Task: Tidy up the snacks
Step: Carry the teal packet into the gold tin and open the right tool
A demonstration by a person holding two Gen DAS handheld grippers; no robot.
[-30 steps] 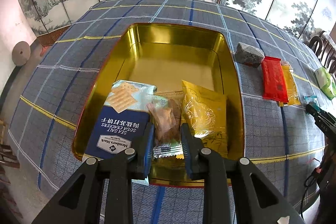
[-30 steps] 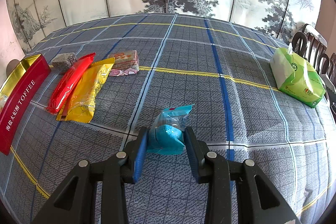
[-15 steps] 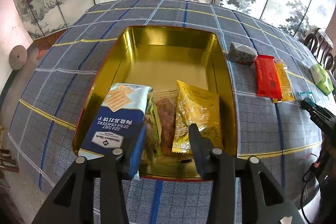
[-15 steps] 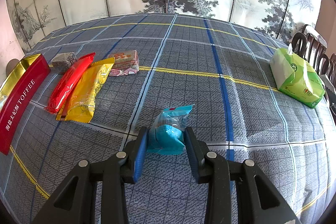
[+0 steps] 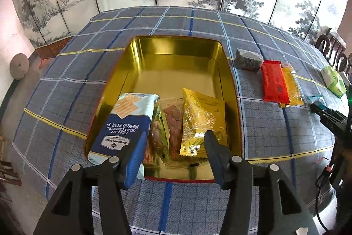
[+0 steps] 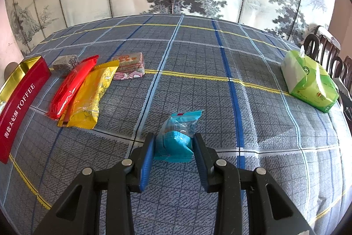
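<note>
In the lower centre of the right wrist view, the right gripper [image 6: 173, 148] pinches a blue snack packet [image 6: 177, 140], its long axis pointing toward the upper right; the left gripper [image 5: 173, 152] has just been opening, nothing pressed between its pads.

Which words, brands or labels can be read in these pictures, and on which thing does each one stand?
"TOFFEE", beside Chinese characters too small to read surely: red side of the tin.
"SEA SALT SODA CRACKERS", seen upside down, above a line of Chinese characters: blue cracker pack.
"Member's Mark", seen upside down: white label on the same pack.
Print on the gold packet, pink-wrapped block, blue snack and green tissue pack: too blurred.
</note>
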